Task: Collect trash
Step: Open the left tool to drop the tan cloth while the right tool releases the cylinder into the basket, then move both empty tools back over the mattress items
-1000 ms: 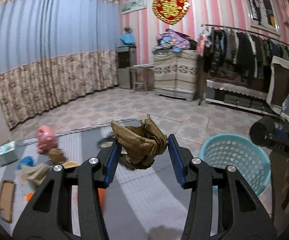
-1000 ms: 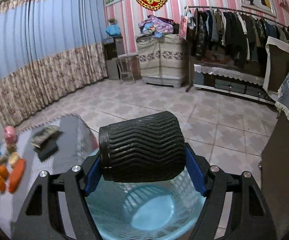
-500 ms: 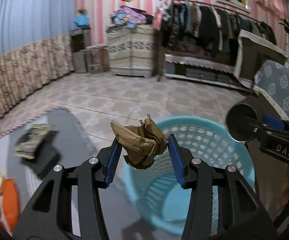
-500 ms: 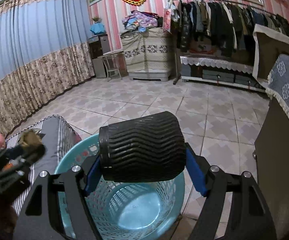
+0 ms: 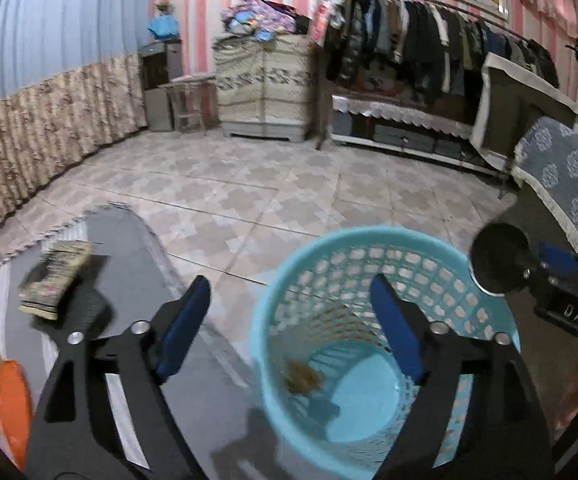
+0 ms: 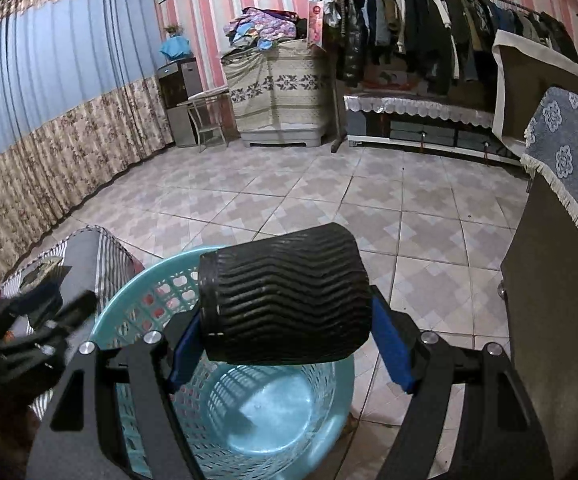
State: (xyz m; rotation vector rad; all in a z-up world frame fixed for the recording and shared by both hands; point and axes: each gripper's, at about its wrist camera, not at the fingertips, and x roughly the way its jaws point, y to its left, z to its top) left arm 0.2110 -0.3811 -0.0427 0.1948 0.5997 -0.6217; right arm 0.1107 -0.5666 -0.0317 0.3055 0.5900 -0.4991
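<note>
Left wrist view: the left gripper (image 5: 289, 312) hangs over the round light-blue plastic lattice basket (image 5: 385, 248), its blue-padded jaws spread wide with nothing between them. Down inside the basket, on its solid bottom near the left wall, lies a crumpled brown paper scrap (image 5: 303, 376) — slightly blurred. The basket stands on the patterned tile floor (image 5: 249, 184), just beside the edge of a grey striped mat (image 5: 137, 240). On that mat sit a flat pack with a yellowish printed top (image 5: 55, 278) and, at the left edge of the frame, some orange pieces (image 5: 13, 396) that are too cut off to identify.

At the right of the same view the right gripper (image 5: 529, 270) reaches in near the basket's rim, a round black end face showing at its tip.

The right wrist view makes that clear — the right gripper (image 6: 285, 332) is clamped on a black ribbed cylindrical cup (image 6: 285, 296), held sideways between the blue pads directly above the basket's (image 6: 149, 280) open mouth. The left gripper (image 6: 37, 320) appears blurred at the left, over the basket's far rim.
</note>
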